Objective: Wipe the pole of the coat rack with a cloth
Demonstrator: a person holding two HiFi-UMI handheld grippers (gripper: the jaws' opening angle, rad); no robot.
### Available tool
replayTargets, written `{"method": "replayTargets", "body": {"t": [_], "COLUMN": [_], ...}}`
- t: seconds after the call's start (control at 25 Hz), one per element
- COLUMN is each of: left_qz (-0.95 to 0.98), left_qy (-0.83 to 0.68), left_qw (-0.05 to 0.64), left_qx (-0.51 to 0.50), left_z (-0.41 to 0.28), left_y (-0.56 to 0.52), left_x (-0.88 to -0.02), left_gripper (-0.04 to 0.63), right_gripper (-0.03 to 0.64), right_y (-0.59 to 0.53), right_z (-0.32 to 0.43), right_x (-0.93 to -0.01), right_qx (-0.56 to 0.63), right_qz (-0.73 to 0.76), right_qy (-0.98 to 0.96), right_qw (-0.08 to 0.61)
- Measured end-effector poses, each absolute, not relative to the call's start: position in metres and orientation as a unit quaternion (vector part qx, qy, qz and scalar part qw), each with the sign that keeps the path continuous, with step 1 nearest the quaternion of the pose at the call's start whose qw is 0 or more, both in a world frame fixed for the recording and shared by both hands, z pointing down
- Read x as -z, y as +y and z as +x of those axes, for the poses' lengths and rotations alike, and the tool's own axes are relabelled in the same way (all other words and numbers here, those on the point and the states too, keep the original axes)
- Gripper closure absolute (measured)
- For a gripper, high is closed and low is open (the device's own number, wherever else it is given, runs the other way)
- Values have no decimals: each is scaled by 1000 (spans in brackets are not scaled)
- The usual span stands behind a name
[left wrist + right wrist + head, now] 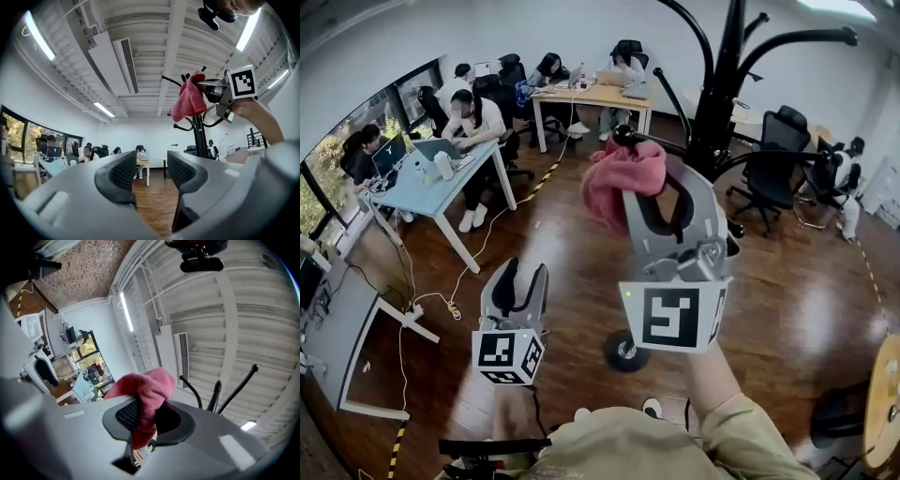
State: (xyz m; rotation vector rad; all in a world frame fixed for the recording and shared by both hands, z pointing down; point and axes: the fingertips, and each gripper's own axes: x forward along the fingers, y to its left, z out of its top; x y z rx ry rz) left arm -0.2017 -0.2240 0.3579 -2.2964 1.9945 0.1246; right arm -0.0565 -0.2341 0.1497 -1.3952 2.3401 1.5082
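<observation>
Pink cloth (622,181) is bunched and pinched between the jaws of the right gripper (664,199), which is raised high in front of the black coat rack. In the right gripper view the jaws close tightly on a fold of the cloth (146,397), with its loose bulk spilling out above the pads and the rack's curved hooks (236,390) showing beyond. The cloth sits up near the pole (720,80), just to its left in the head view, close to one hook; whether it touches the pole cannot be told. The left gripper (525,277) is held lower and to the left, well apart from the rack, its jaws partly open with only the wood floor (553,234) seen between them. From the left gripper view the cloth (187,99) hangs in front of the upper pole (198,140). People sit at desks (441,183) in the background.
</observation>
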Motion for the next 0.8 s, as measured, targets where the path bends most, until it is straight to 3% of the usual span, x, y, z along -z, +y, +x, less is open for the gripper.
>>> {"method": "replayTargets", "body": {"t": [0.44, 0.8], "left_qz": [-768, -783], "left_qy": [638, 620], "left_qw": [37, 26], "left_qx": [-40, -31], "left_z": [-230, -214], "left_y": [-214, -211], "left_x": [-370, -383], "left_gripper": [400, 402], "right_gripper": [566, 566], "right_y": [-316, -353], "right_z": [0, 17], "right_x": [-199, -266], "right_qx": [-342, -323], "right_qz": [-608, -649], "right_qy": [716, 667], "right_qw": [-34, -172]}}
